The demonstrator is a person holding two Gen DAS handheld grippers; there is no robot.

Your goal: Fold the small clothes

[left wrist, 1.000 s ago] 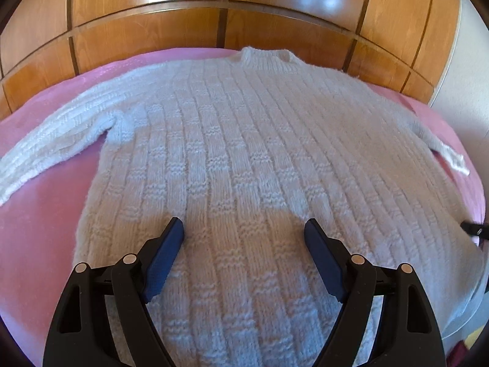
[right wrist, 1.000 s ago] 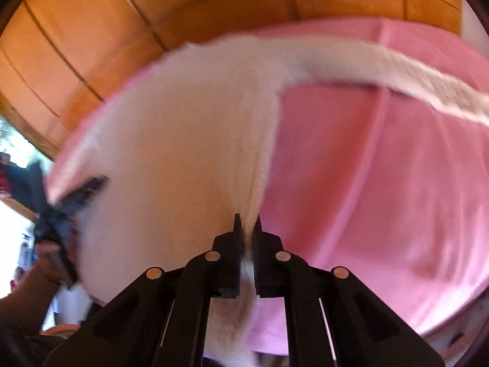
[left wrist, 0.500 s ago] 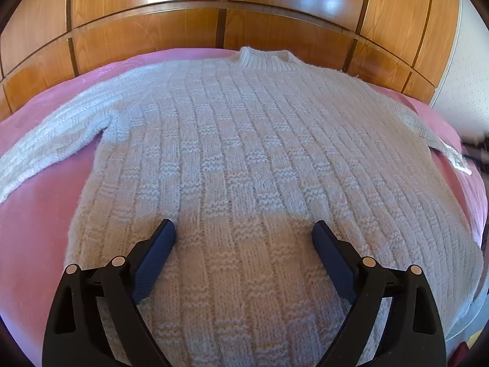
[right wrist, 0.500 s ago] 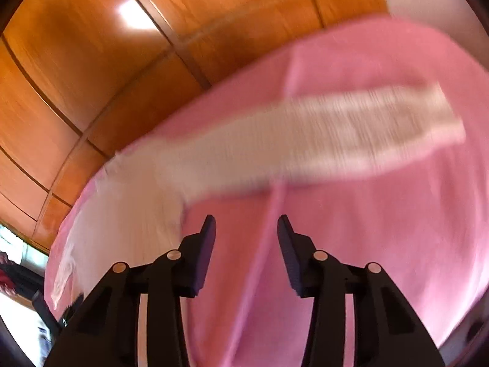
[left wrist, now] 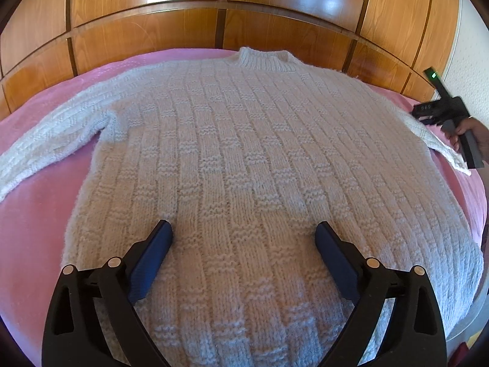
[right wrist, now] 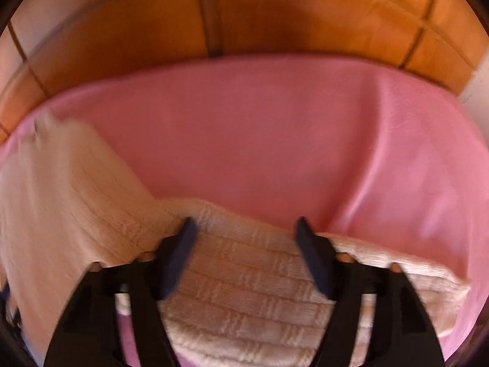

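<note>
A cream knitted sweater (left wrist: 244, 159) lies flat, front up, on the pink bedspread (left wrist: 33, 214), collar toward the headboard and both sleeves spread out. My left gripper (left wrist: 243, 238) is open and empty, hovering over the lower body of the sweater. My right gripper (right wrist: 243, 229) is open, its jaws wide apart just over the right sleeve (right wrist: 244, 290), near the cuff end. In the left wrist view the right gripper's body (left wrist: 452, 122) shows at the far right by that sleeve's cuff. The right wrist view is blurred.
A polished wooden headboard (left wrist: 244, 21) runs along the far side of the bed. The pink bedspread (right wrist: 275, 140) stretches beyond the sleeve. The bed's right edge (left wrist: 476, 214) is close to the sweater's hem side.
My right gripper let go of the sweater's side edge, opened, and swung over to the right sleeve. My left gripper drew back slightly and stayed open.
</note>
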